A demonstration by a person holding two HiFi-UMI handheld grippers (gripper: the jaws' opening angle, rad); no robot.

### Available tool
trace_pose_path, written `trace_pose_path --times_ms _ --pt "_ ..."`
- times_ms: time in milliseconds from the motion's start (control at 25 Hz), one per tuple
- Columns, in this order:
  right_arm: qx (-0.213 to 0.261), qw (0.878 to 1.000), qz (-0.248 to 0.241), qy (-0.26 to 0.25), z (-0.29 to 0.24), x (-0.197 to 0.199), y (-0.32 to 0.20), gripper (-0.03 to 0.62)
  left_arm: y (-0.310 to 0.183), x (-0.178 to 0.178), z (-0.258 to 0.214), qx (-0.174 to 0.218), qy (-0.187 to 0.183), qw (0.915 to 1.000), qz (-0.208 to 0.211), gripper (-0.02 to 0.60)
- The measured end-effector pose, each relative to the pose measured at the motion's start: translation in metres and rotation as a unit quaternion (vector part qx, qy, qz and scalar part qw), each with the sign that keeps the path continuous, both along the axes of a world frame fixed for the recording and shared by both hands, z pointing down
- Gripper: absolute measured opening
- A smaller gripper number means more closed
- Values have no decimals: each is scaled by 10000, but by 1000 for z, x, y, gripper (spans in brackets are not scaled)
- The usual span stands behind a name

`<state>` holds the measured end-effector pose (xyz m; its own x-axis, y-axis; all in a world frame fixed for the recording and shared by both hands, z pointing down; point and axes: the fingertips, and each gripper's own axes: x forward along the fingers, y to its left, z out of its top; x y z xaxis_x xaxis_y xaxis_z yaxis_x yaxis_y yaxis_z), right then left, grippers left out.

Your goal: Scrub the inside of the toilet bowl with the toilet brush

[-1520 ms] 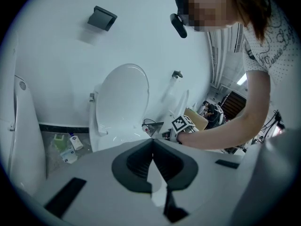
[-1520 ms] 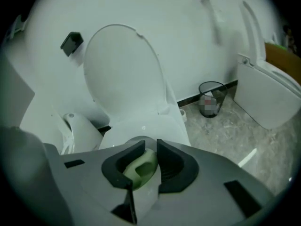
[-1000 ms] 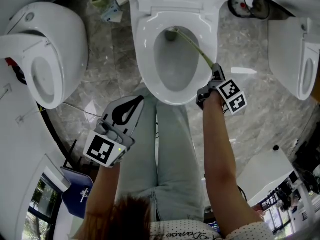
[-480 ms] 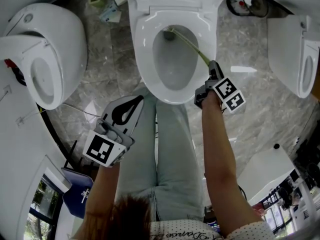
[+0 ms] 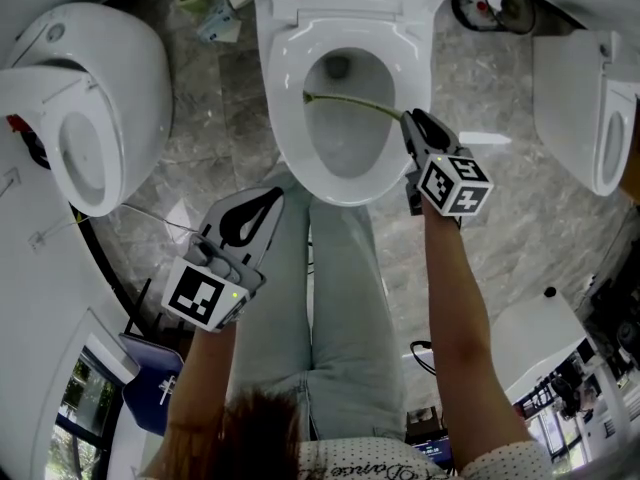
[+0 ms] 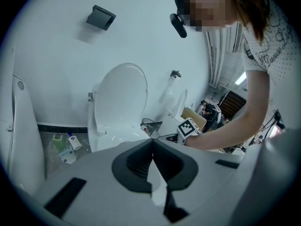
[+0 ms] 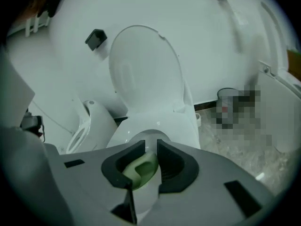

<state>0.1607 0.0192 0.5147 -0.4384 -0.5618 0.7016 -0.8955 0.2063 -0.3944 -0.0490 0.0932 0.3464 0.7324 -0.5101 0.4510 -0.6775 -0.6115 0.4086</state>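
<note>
One toilet brush (image 5: 355, 102) within right gripper (image 5: 412, 123).

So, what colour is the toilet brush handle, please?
Pale green; the handle shows best in the right gripper view.

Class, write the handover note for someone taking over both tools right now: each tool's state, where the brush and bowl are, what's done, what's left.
Right tool: shut on the toilet brush handle.
Left tool: shut, empty, held by the left leg, clear of the toilet.
Brush reaches across the toilet bowl, its head at the left inner wall; the lid is up.
Done: brush gripped and inside the bowl. How much is scrubbed cannot be told.
Left: scrub round the rest of the bowl.
</note>
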Motion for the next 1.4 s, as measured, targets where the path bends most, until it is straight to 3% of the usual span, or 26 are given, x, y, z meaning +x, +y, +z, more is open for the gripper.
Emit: trace_pose_path --times_ms 160,320,400,520,760,920,1000,1240,1400 --pt "165 9949 -959 273 -6 -7 7 89 0 0 2 -9 -38 10000 4 3" --pt "370 9770 -2005 621 -16 -13 17 87 0 2 1 6 -19 10000 17 3" --pt "563 9565 -2722 890 -24 -21 22 86 1 3 2 -16 -42 10000 23 3" --pt "882 9139 -3775 1207 -39 -39 33 86 3 5 4 -70 -119 9999 42 3" --pt "1112 8367 -5092 1681 -47 -45 56 84 4 13 1 -37 -69 9999 101 3" --pt "1221 7906 -5597 2162 -45 -39 66 80 2 12 1 31 -123 9999 92 3" --pt "1248 7745 -5731 2370 -44 -35 69 78 1 11 0 50 -130 9999 76 3" --pt "1278 7631 -5774 2608 -42 -25 72 77 1 10 2 30 -165 9999 40 3" --pt "1314 7478 -5854 2843 -42 -16 71 75 2 12 1 30 -109 9999 41 3"
